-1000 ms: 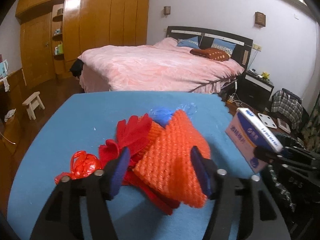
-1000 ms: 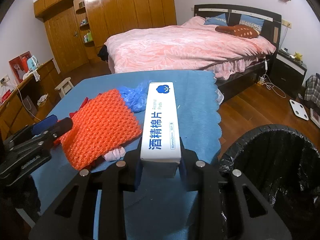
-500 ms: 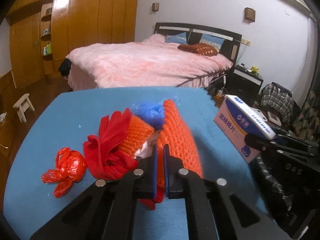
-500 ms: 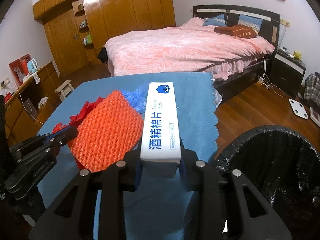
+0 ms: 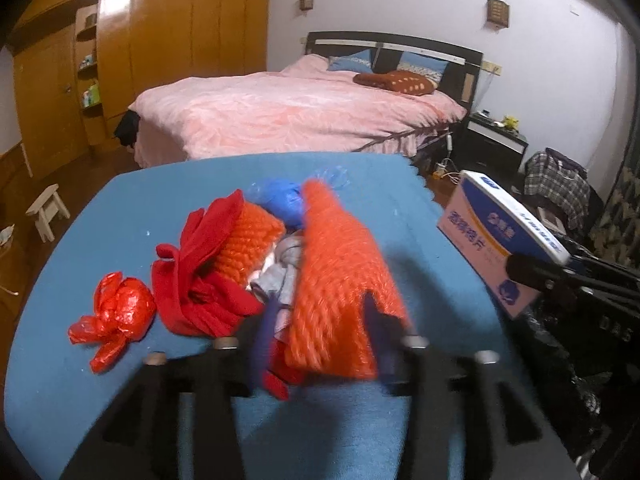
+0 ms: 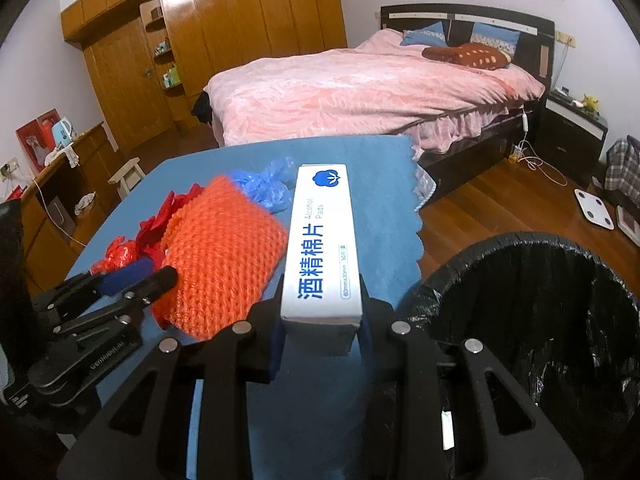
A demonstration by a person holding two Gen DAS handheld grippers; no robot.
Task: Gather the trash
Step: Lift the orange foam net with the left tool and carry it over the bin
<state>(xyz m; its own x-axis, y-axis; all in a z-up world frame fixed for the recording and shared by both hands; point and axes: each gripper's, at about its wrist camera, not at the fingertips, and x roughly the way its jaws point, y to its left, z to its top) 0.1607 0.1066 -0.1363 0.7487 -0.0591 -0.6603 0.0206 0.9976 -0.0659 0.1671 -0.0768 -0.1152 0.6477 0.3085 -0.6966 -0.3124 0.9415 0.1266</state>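
The white and blue cardboard box of alcohol pads (image 6: 322, 248) is clamped at its near end between the fingers of the right gripper (image 6: 320, 332) and is held raised above the near edge of the blue-covered bench (image 6: 384, 184), just beside the black-lined trash bin (image 6: 532, 320). That placement suggests the box is kept ready for dropping while the other hand works.

The left gripper (image 5: 320, 328) is set around the near end of the orange knitted mesh pad (image 5: 340, 280), with a finger on either side. Its jaws have just been opening, and in the blurred left wrist view it cannot be told whether the pads press the mesh.

Beside the pad on the bench lie a crumpled blue plastic bag (image 5: 282, 198), red fabric gloves (image 5: 200, 272) and a knotted red plastic bag (image 5: 116, 312), all judged trash not yet collected.
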